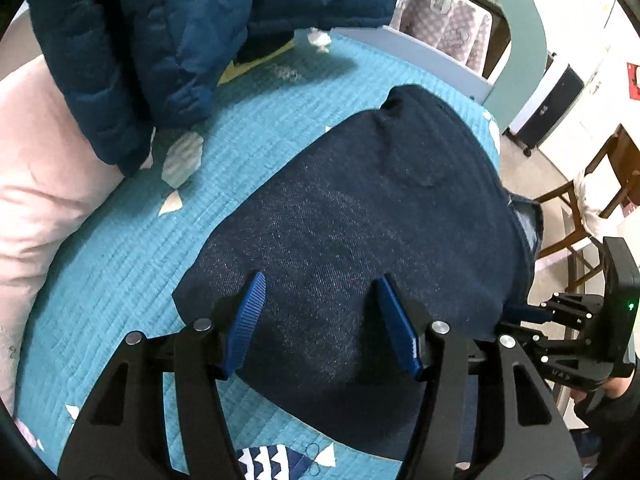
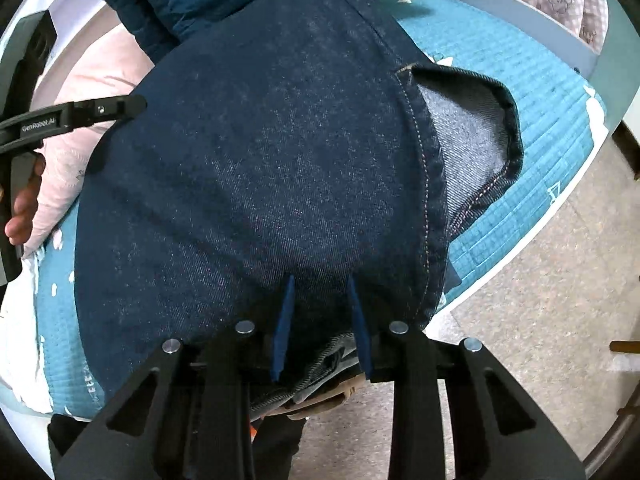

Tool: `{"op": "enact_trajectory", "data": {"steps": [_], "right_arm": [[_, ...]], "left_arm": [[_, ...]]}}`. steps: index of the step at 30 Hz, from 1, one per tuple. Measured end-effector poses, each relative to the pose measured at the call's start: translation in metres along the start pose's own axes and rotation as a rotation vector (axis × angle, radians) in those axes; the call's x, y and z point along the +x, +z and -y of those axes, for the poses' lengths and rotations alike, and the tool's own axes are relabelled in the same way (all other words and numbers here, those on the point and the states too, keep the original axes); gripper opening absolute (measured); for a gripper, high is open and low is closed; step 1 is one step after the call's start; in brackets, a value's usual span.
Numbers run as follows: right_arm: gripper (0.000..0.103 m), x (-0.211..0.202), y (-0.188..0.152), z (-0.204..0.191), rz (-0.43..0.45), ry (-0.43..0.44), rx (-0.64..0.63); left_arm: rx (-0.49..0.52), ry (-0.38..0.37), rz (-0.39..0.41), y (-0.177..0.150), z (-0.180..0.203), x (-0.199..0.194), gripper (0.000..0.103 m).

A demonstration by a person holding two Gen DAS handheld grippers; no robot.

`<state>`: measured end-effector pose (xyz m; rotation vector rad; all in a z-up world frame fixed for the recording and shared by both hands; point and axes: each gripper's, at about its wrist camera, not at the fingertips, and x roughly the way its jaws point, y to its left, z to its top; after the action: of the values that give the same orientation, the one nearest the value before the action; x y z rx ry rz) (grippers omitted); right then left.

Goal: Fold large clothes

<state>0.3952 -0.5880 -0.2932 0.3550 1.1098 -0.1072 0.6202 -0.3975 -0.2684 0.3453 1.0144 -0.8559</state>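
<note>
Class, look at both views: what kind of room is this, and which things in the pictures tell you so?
Most likely a bedroom at home. The jeans lie on a bed under a teal quilted bedspread, a pink pillow lies beside them, and a wooden chair stands nearby.

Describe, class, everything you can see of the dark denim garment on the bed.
The denim garment is dark indigo twill, folded into a rounded bundle on the teal quilted cover. Tan stitching runs down one seam; beside it a hemmed opening shows the paler inside. The left gripper stands open over it; the right gripper straddles its near edge.
</note>
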Motion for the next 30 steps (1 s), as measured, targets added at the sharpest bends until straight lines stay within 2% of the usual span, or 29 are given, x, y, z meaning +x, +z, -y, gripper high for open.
{"op": "enact_trajectory", "data": {"steps": [2, 3, 4, 6, 7, 9, 10, 11, 13, 14, 19, 20, 22, 26, 30], "right_arm": [[0.027, -0.008, 0.0, -0.006, 0.013, -0.025, 0.002], [0.03, -0.013, -0.001, -0.009, 0.021, -0.038, 0.003], [0.039, -0.022, -0.003, -0.015, 0.044, -0.043, 0.003], [0.055, -0.041, -0.007, -0.032, 0.094, -0.045, -0.001], [0.058, -0.057, -0.009, -0.044, 0.143, -0.059, -0.015], [0.06, -0.077, -0.014, -0.065, 0.187, -0.066, -0.045], [0.064, -0.088, -0.018, -0.081, 0.206, -0.066, -0.06], [0.067, -0.094, -0.022, -0.09, 0.216, -0.069, -0.068], [0.079, -0.106, -0.034, -0.12, 0.241, -0.107, -0.11], [0.081, -0.107, -0.036, -0.132, 0.252, -0.115, -0.126], [0.087, -0.109, -0.077, -0.185, 0.248, -0.103, -0.145], [0.087, -0.109, -0.081, -0.191, 0.244, -0.101, -0.149], [0.087, -0.108, -0.094, -0.21, 0.235, -0.091, -0.154], [0.09, -0.107, -0.113, -0.239, 0.225, -0.138, -0.175], [0.094, -0.116, -0.128, -0.262, 0.239, -0.188, -0.191]], "left_arm": [[0.007, -0.004, 0.038, -0.007, 0.003, -0.012, 0.067], [0.015, -0.006, 0.061, -0.012, 0.007, -0.023, 0.078], [0.007, 0.004, 0.076, -0.018, 0.009, -0.031, 0.091], [-0.016, -0.004, 0.107, -0.031, 0.009, -0.049, 0.091], [-0.03, -0.018, 0.123, -0.042, 0.007, -0.062, 0.091], [-0.067, -0.007, 0.152, -0.061, 0.003, -0.08, 0.091], [-0.1, -0.014, 0.158, -0.075, -0.002, -0.09, 0.091], [-0.128, -0.018, 0.146, -0.085, -0.005, -0.096, 0.091], [-0.203, -0.037, 0.107, -0.115, -0.016, -0.109, 0.091], [-0.22, -0.031, 0.096, -0.128, -0.02, -0.115, 0.091], [-0.242, 0.114, 0.101, -0.196, -0.022, -0.151, 0.092], [-0.264, 0.111, 0.091, -0.205, -0.023, -0.154, 0.092], [-0.326, 0.06, 0.087, -0.23, -0.024, -0.16, 0.092], [-0.338, 0.126, 0.137, -0.261, -0.016, -0.178, 0.092], [-0.395, 0.147, 0.177, -0.285, -0.018, -0.196, 0.092]]}}
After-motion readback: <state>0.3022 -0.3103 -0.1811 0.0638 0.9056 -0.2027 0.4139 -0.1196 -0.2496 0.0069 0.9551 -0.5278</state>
